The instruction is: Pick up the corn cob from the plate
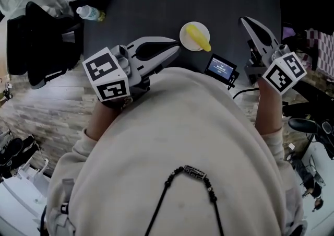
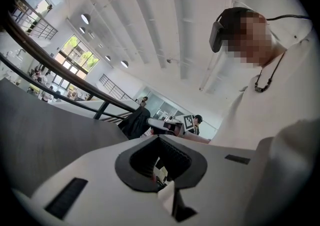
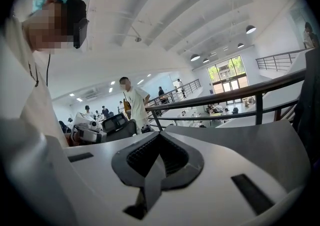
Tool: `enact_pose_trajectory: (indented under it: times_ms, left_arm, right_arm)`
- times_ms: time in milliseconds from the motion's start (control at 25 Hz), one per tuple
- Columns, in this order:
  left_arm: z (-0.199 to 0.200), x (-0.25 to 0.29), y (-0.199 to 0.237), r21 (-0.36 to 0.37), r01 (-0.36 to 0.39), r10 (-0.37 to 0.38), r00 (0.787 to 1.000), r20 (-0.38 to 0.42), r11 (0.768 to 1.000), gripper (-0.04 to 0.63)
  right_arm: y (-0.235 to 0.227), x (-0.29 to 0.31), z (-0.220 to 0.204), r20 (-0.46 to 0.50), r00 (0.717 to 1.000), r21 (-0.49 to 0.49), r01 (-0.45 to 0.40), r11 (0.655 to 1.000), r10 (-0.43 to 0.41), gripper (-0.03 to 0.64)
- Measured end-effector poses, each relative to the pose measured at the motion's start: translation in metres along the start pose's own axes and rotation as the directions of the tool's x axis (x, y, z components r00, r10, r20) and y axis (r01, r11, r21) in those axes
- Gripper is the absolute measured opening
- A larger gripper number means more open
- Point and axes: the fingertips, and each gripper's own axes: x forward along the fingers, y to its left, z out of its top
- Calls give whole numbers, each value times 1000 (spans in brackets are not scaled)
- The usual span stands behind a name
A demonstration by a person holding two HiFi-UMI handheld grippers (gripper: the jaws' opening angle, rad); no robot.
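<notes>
Yellow corn cob (image 1: 199, 37) lies on round white plate (image 1: 185, 39). Left gripper (image 1: 176, 48), seemingly near it, and right gripper (image 1: 244, 20): jaws together, empty

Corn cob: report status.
Left tool shut, empty. Right tool shut, empty. Yellow corn cob lies untouched on small round white plate. Nothing blocks it.

Setting: a large open indoor hall, a shared workspace rather than a home. High white ceiling (image 3: 150, 15) with ribbed beams and round pendant lamps (image 3: 250, 29). Tall windows (image 3: 227, 72) at the far end. Balcony railings (image 3: 277, 61) on an upper level, and a black railing (image 3: 240, 92) runs behind the dark tabletop (image 1: 156, 0). Several people (image 3: 132, 100) stand or sit at other stations. Small lit screen (image 1: 220, 67) at the tabletop's near edge. Wood-pattern floor (image 1: 47, 104).
</notes>
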Motion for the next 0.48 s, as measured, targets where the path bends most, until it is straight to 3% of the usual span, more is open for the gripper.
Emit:
enact_pose_trajectory:
  times_ms: [480]
  left_arm:
    - [-8,-5,-4,-19,-88,89,995,46,996,6]
  right_arm:
    - [0,13,-10,-76,994,-39,-83,996,80,15]
